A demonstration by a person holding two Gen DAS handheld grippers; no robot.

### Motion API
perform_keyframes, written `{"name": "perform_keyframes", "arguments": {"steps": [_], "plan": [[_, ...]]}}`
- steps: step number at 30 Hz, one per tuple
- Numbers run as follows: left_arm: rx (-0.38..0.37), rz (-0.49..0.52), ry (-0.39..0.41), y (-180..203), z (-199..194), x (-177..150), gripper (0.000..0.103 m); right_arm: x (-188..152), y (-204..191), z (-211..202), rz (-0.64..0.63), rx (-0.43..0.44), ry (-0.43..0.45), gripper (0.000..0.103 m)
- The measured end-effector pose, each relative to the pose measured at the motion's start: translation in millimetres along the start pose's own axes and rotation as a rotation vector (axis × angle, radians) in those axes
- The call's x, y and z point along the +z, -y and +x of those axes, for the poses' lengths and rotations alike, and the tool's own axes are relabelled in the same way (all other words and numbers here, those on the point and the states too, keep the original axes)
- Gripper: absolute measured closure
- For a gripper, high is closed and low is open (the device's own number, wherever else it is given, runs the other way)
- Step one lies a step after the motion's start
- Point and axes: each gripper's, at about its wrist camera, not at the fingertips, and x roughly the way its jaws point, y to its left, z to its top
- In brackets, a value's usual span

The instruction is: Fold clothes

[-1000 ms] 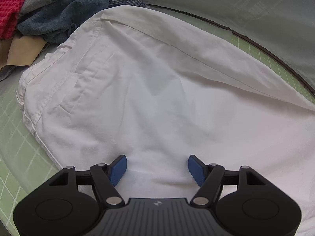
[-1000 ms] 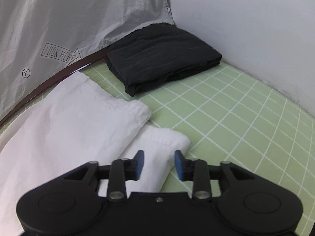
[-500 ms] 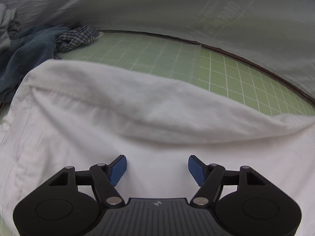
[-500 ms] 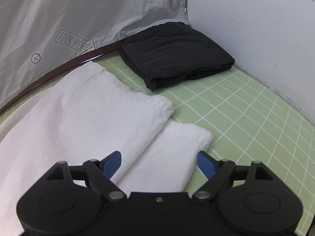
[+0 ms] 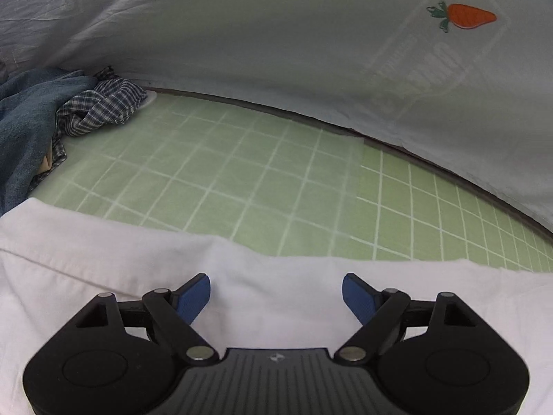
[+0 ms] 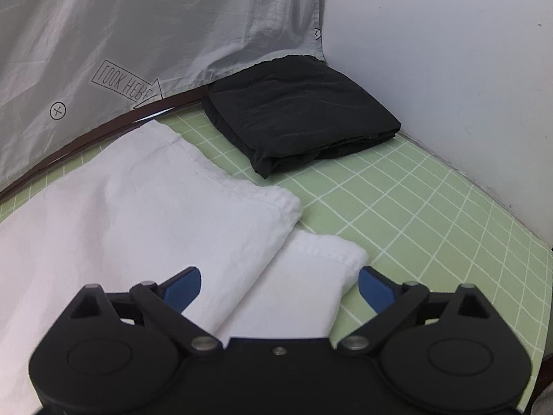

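Observation:
A white garment (image 5: 262, 276) lies flat on the green grid mat (image 5: 262, 180). In the left wrist view its far edge runs across just ahead of my left gripper (image 5: 276, 294), which is open and empty above the cloth. In the right wrist view the white garment (image 6: 145, 214) shows two leg ends, the upper one overlapping the lower one (image 6: 311, 269). My right gripper (image 6: 279, 288) is open and empty, its fingers straddling the lower leg end.
A folded black garment (image 6: 300, 117) lies at the mat's far corner by the white wall (image 6: 449, 52). A pile of unfolded clothes, blue denim (image 5: 24, 121) and a checked shirt (image 5: 100, 107), sits at the left. A grey printed sheet (image 5: 276, 45) hangs behind the mat.
My right gripper has opened and let go of the white leg end. My left gripper, open throughout, has moved forward over the garment toward its far edge, so the mat beyond now shows.

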Motion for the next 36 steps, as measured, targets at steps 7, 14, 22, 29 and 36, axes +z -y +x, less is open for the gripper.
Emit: {"name": "perform_keyframes", "arguments": {"steps": [7,14,22,29,36], "plan": [[-0.028,0.053,-0.044,14.5,-65.9,-65.9,0.019,-5.7,-10.3,2.8,-0.006,0.07,-0.011,0.004],[-0.092,-0.164,-0.086,12.5,-125.5,-129.6,0.019,-26.0,0.5,2.0,0.053,0.234,-0.091,0.0],[-0.445,-0.75,-0.127,-14.9,-158.9,-204.1,0.021,-42.7,62.3,24.9,0.564,0.522,-0.237,0.0],[-0.554,-0.958,-0.155,-0.2,-149.6,-251.7,0.026,-38.5,92.9,50.8,0.784,0.641,-0.307,0.0],[-0.52,-1.011,-0.187,23.3,-124.6,-250.1,0.026,-27.3,90.3,77.2,0.804,0.671,-0.298,0.0]]}}
